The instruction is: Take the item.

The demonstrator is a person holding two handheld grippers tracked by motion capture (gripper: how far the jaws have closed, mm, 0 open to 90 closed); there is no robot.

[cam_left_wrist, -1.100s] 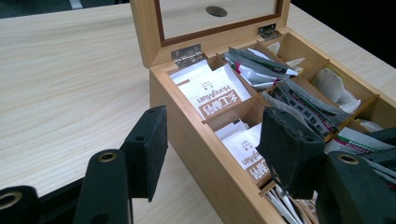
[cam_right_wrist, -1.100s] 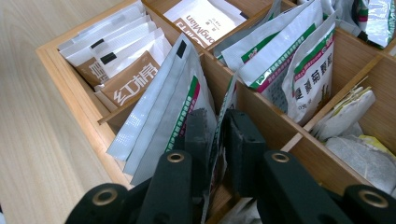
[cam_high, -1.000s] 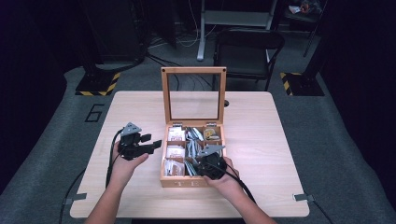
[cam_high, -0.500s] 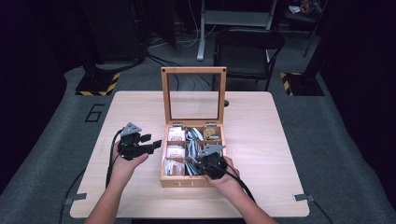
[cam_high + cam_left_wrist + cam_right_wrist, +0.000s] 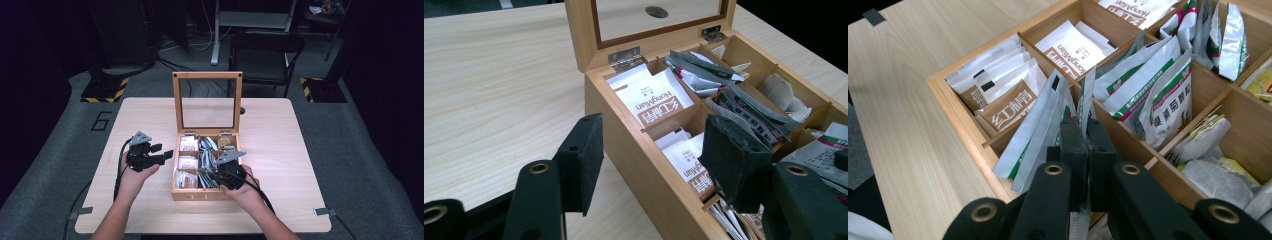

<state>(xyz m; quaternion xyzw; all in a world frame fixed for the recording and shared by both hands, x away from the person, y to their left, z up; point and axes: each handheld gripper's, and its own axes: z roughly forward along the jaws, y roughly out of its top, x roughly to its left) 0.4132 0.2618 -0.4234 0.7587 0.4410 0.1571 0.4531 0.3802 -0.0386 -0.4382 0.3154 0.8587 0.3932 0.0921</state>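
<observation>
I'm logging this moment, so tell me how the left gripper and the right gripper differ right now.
The left gripper has its jaws wide apart and holds nothing; the right gripper has its jaws shut on a silver sachet. The left gripper sits over the table beside the wooden box, while the right gripper reaches into the box's front middle compartment. Both are black and hand-held.

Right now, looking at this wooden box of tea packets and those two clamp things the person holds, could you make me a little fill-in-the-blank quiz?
1. The wooden box has its glass lid standing ____.
2. The right gripper has its jaws ____ on a silver sachet.
3. The left gripper, jaws open, hovers beside the box, holding ____.
4. The box sits on a wooden ____.

Missing words: open; shut; nothing; table
</observation>
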